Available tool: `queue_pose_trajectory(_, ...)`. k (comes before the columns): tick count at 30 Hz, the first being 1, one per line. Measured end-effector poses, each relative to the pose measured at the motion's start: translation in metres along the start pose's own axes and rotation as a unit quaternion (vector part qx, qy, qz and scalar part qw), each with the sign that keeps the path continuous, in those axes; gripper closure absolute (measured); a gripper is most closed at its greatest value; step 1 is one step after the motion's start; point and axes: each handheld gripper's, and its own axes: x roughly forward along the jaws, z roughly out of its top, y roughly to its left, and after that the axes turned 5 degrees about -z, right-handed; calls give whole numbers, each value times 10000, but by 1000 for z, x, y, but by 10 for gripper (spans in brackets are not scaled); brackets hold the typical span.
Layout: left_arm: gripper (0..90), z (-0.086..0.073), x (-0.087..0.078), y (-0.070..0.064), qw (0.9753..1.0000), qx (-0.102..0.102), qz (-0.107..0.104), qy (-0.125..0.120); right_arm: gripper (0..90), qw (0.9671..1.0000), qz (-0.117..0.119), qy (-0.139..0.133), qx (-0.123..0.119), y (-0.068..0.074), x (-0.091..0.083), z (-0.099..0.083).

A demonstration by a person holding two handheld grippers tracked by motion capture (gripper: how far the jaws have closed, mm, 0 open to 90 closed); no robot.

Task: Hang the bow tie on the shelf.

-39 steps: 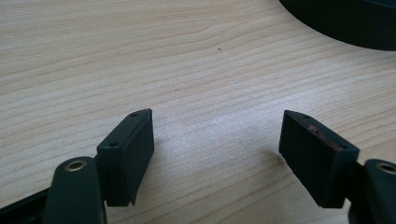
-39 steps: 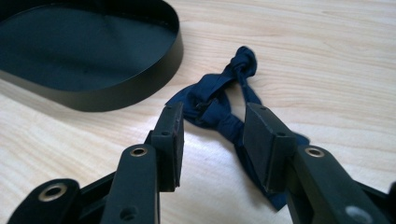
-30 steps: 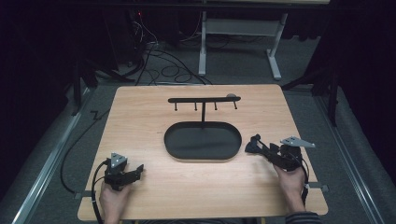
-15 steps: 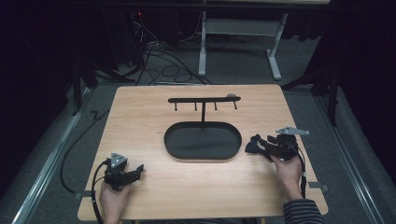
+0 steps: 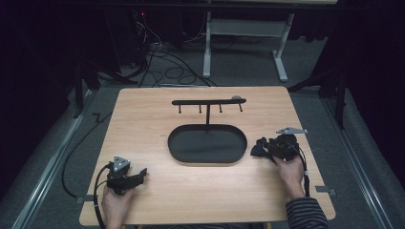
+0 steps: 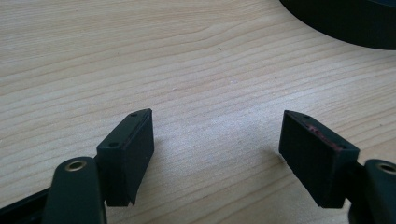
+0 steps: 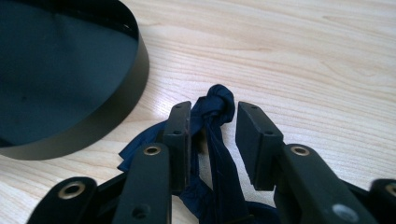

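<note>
The right hand-held gripper (image 7: 212, 135) straddles a knotted dark-blue fabric strip (image 7: 215, 105) lying on the light wooden worktop (image 5: 157, 124) beside the black oval tray (image 5: 176, 143), jaws not yet pinching, while the left hand-held gripper (image 6: 217, 140) rests spread and empty, so everything remains.

A lab or test room. Around the wooden table (image 5: 143, 119) hang dark curtains; behind it, cables (image 5: 162, 67) sprawl across grey carpet.

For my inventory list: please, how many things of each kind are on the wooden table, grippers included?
Grippers: 2, left gripper and right gripper
Black oval tray with hook rack: 1
Dark blue knotted cloth: 1
Total: 4
</note>
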Motion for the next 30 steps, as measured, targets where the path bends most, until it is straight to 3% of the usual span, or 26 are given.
queue_pose_trajectory(15,270,0,0,0,10000,2,-7,3,861,9996,-26,297,25,-4,14,-3)
queue_pose_trajectory(22,270,0,0,0,10000,-3,-6,-1,900,9998,62,185,88,-6,10,-3)
queue_pose_trajectory(30,269,0,0,0,10000,1,-12,0,900,9995,193,-181,172,-6,-9,0)
